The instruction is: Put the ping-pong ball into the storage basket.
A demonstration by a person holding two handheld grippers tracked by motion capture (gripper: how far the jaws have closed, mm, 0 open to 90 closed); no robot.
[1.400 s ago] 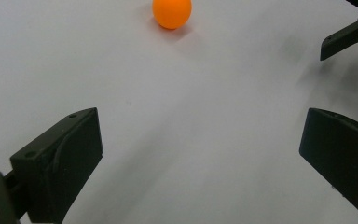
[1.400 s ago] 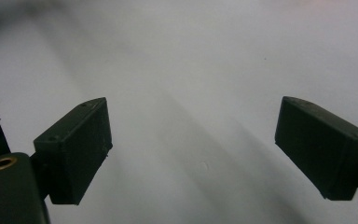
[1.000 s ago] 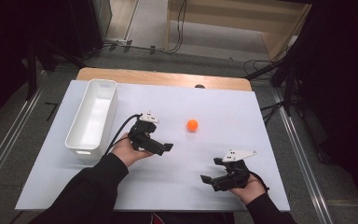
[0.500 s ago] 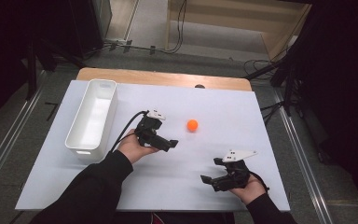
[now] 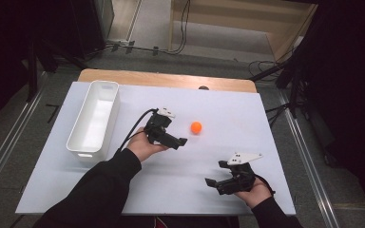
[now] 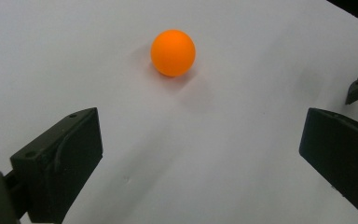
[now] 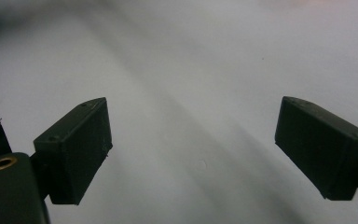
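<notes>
- Pointing toward the orange ball (image 5: 196, 127), the left gripper (image 5: 179, 141) is held by a hand (image 5: 140, 145) just short of the ball, not touching it; its jaws stand wide apart.
- Seen in the left gripper view, the orange ball (image 6: 173, 52) lies ahead of the left gripper (image 6: 200, 144), beyond the jaw tips and a little toward the left jaw, resting on the bare white surface (image 6: 242, 177) with a faint shadow beside it.
- Resting nearer the person than the ball, well apart from it, the right gripper (image 5: 214, 183) is held low over the surface (image 5: 171, 190) by the other hand (image 5: 253, 192); a grey three-cornered plate (image 5: 244, 157) sits on top of it.
- In the right gripper view, the right gripper (image 7: 193, 140) has its jaws spread wide with nothing between them, only white surface (image 7: 205, 60) ahead.
- Standing far from the ball, beyond the left gripper's hand, a long white bin (image 5: 78, 142) lies lengthwise on the surface.
- A black cable (image 5: 135, 128) trails from the left gripper back toward the dark sleeve (image 5: 100, 190).
</notes>
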